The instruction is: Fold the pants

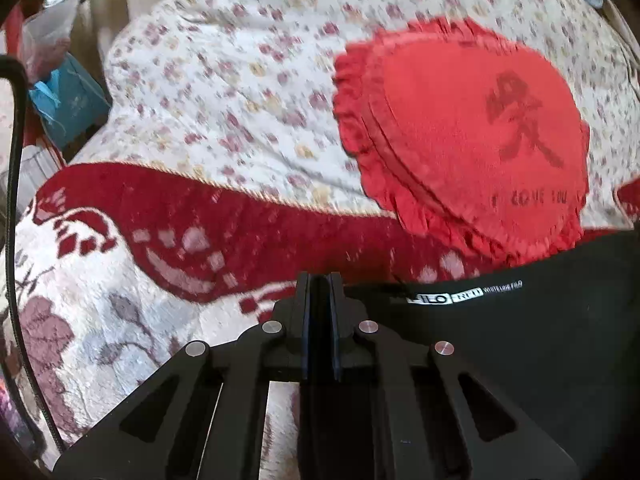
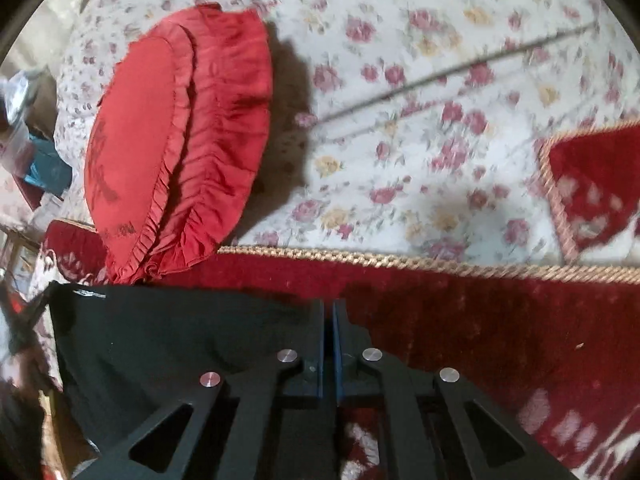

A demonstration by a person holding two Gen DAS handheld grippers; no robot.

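Tongs [image 2: 329, 304] at pants [image 2: 168, 344] edge

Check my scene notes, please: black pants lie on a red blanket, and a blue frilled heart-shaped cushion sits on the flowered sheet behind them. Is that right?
Not quite: the frilled heart-shaped cushion is red, not blue, as both wrist views show. The rest stands: the black pants lie on the red blanket, and the cushion sits behind them on the flowered sheet.

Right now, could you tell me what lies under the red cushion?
The red cushion rests on the flowered quilt, its lower edge over the red blanket. Whatever lies directly beneath is covered.
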